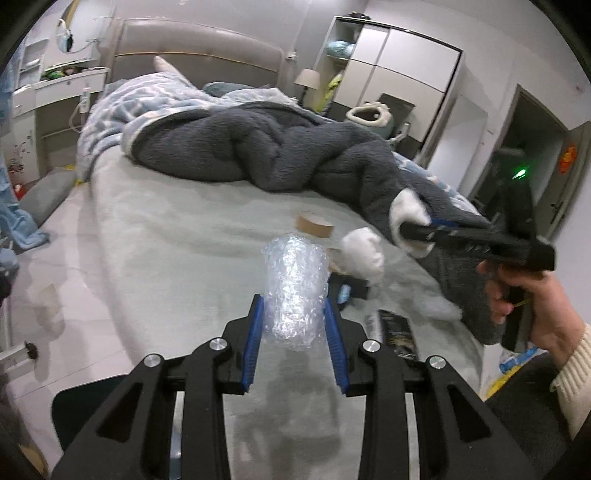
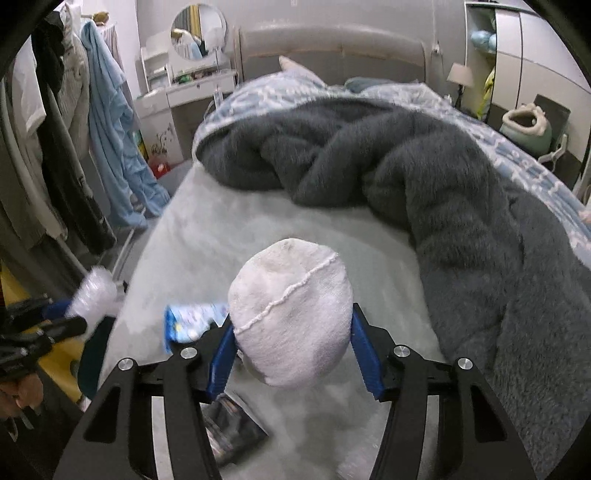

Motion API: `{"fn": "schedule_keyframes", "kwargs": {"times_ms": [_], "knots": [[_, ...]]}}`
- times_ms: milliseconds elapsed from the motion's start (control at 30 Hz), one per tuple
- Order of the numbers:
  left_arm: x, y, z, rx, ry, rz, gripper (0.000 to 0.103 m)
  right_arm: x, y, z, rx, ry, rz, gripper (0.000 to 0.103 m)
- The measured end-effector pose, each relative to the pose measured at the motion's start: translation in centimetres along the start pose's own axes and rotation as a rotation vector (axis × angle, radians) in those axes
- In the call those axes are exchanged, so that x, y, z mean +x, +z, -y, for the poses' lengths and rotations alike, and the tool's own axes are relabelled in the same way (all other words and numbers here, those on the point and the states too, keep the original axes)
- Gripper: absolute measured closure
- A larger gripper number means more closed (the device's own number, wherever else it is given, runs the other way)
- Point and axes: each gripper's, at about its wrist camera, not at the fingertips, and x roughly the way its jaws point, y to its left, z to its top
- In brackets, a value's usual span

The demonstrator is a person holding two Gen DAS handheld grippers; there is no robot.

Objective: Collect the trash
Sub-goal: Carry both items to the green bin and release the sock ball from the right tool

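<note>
My left gripper (image 1: 294, 314) is shut on a crumpled wad of clear bubble wrap (image 1: 295, 284) and holds it above the bed (image 1: 177, 236). My right gripper (image 2: 293, 332) is shut on a white balled sock (image 2: 291, 314), also lifted over the bed; that gripper shows in the left wrist view (image 1: 413, 229) with the sock (image 1: 406, 210). A second white sock (image 1: 364, 253), a brown cardboard tape roll (image 1: 314, 223), a blue wrapper (image 2: 195, 321) and a dark glossy packet (image 2: 232, 424) lie on the sheet.
A dark grey fleece blanket (image 2: 424, 177) is heaped across the bed's far and right side. Clothes hang on a rack (image 2: 74, 147) to the left. A white dresser with a round mirror (image 2: 195, 33) and a wardrobe (image 1: 402, 70) stand by the wall.
</note>
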Motion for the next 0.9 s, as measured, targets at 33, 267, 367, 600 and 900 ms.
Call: {"fn": "schedule_keyframes", "kwargs": {"times_ms": [33, 267, 367, 600, 900], "knots": [[-0.1, -0.1, -0.3, -0.004, 0.011, -0.003, 0.068, 0.0, 0.3, -0.5, -0.004, 0.003, 0.009, 0.045], [-1.0, -0.9, -3.9, -0.051, 0.121, -0.043, 0.068, 0.6, 1.8, -5.6, -0.077, 0.052, 0.033, 0.045], [-1.3, -1.5, -5.6, -0.078, 0.168, -0.07, 0.068, 1.1, 2.2, -8.4, -0.12, 0.083, 0.033, 0.045], [-1.8, -3.2, -9.4, -0.136, 0.255, -0.13, 0.068, 2.1, 2.6, -14.0, -0.183, 0.151, 0.022, 0.045], [-2.6, -5.6, -13.8, -0.217, 0.315, -0.209, 0.068, 3.8, 2.0, -20.7, -0.249, 0.23, -0.013, 0.045]]}}
